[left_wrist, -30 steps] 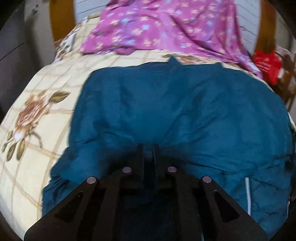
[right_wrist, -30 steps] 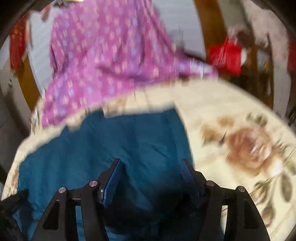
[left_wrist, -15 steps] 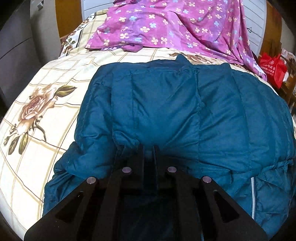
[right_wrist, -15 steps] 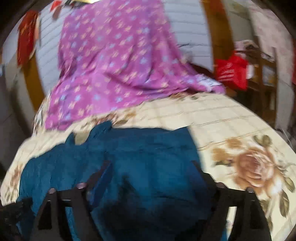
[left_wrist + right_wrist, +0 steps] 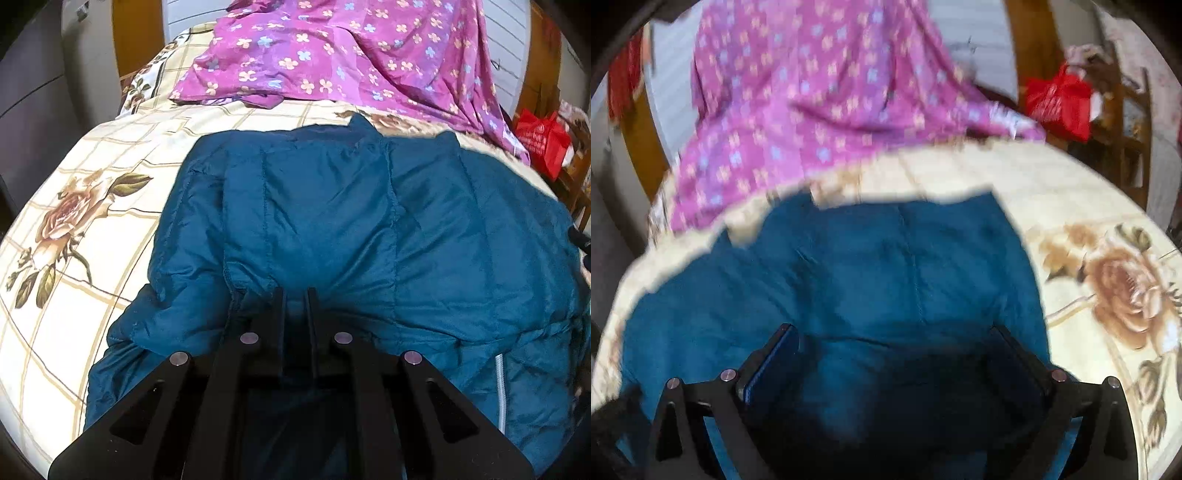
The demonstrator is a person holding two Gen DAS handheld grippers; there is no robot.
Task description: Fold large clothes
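Left gripper: nearest item in the left wrist view. Jaws drawn close together, a fold of the jacket pinched between them at its near hem.

Right gripper: jaws spread wide, nothing between them, poised over the near right part of the jacket. View blurred; whether the fingers touch the cloth cannot be told.

Jacket: teal, quilted, lying spread on the bed, near hem bunched around the left gripper, collar at the far edge. A pale zip strip shows at its near right.

Step in hand, as judged: a fold of the near hem toward the collar, one side gripped, the other not yet taken. The next move calls for the right gripper to close on the hem at its own side, level with the left, so both corners lift evenly.

Edges and room: bare bedspread to the left of the jacket and to its right, with rose print. Beyond the collar only a narrow band of bed before the purple cloth, which drapes down from the far wall onto the bed. Red bag off the far right, clear of the bed.
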